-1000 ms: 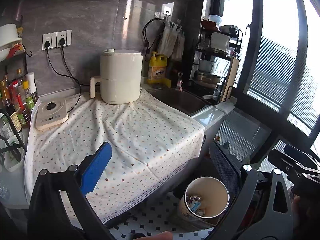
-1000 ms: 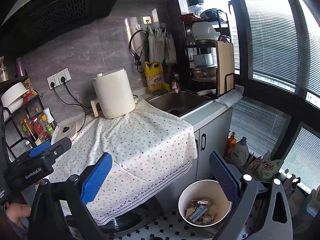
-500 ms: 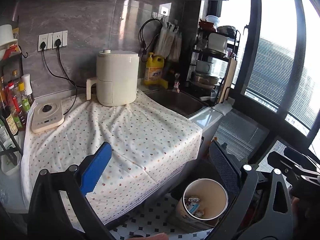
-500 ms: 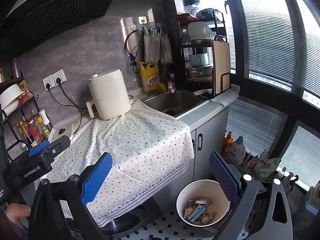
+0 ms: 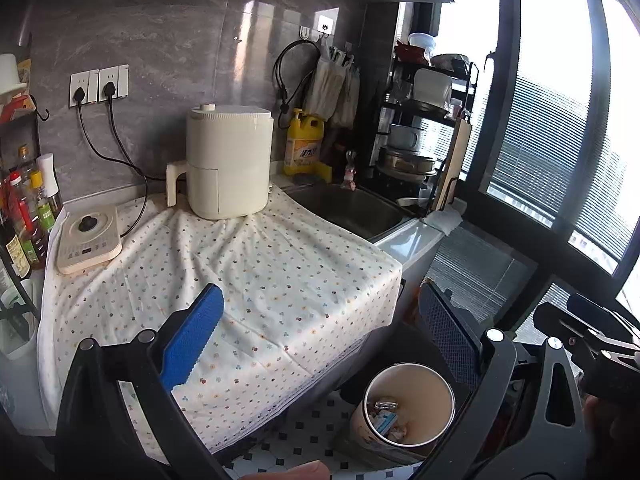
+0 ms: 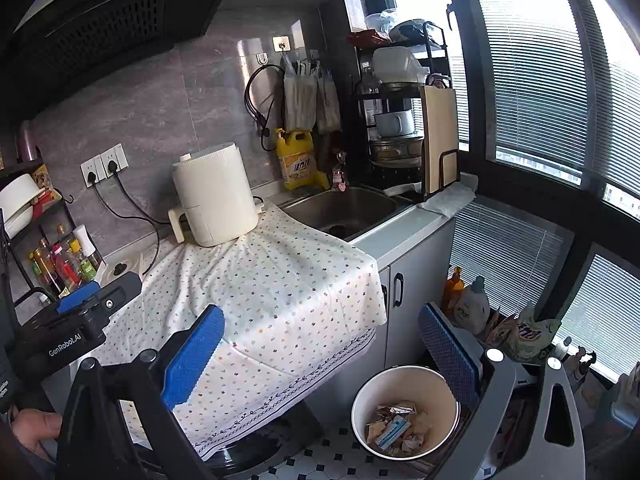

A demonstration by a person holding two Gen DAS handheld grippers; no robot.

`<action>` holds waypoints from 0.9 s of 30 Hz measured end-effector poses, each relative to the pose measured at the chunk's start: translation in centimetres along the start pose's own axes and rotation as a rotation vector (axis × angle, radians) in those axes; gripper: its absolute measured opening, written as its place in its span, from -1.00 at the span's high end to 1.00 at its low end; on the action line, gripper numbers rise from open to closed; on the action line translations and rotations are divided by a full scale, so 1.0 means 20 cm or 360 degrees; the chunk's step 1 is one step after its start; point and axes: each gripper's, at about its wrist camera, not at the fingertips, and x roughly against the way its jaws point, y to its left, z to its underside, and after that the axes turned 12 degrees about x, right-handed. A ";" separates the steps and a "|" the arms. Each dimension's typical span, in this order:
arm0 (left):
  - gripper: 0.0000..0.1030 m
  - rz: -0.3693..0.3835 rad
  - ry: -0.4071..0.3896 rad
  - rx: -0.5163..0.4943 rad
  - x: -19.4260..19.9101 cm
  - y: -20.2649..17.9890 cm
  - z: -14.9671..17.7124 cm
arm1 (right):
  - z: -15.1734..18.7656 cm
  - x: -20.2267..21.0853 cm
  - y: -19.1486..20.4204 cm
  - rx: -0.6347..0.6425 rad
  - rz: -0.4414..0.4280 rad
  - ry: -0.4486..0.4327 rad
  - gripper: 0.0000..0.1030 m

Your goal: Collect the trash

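A white round trash bin [image 6: 400, 382] stands on the tiled floor beside the counter, with crumpled wrappers [image 6: 394, 426] in its bottom. It also shows in the left wrist view, bin [image 5: 418, 382] low and right of centre. My right gripper [image 6: 320, 354] is open and empty, held above the counter's front corner and the bin. My left gripper [image 5: 320, 338] is likewise open with nothing between its blue pads. Each gripper appears at the edge of the other's view: left gripper [image 6: 80, 320], right gripper [image 5: 592, 336]. The dotted tablecloth [image 5: 260, 280] shows no loose trash.
A cream air fryer [image 6: 214, 196] stands at the back of the cloth, an induction hob [image 5: 88, 240] to its left. The sink [image 6: 344, 208] and a dish rack [image 6: 404, 120] lie to the right. Sauce bottles [image 5: 28, 208] crowd the left edge. Cleaning bottles [image 6: 472, 304] sit by the window.
Both views have drifted slightly, the counter sliding a little left in frame. Both grippers stay open and empty.
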 end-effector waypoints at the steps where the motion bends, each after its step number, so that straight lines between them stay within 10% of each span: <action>1: -0.89 0.0000 -0.0002 0.0000 0.00 0.00 0.00 | 0.00 0.00 0.00 0.0002 -0.0001 -0.0003 -0.85; 27: -0.89 -0.0023 -0.0052 -0.0002 0.06 -0.03 -0.01 | -0.01 0.01 0.03 0.0044 -0.0014 -0.0023 -0.85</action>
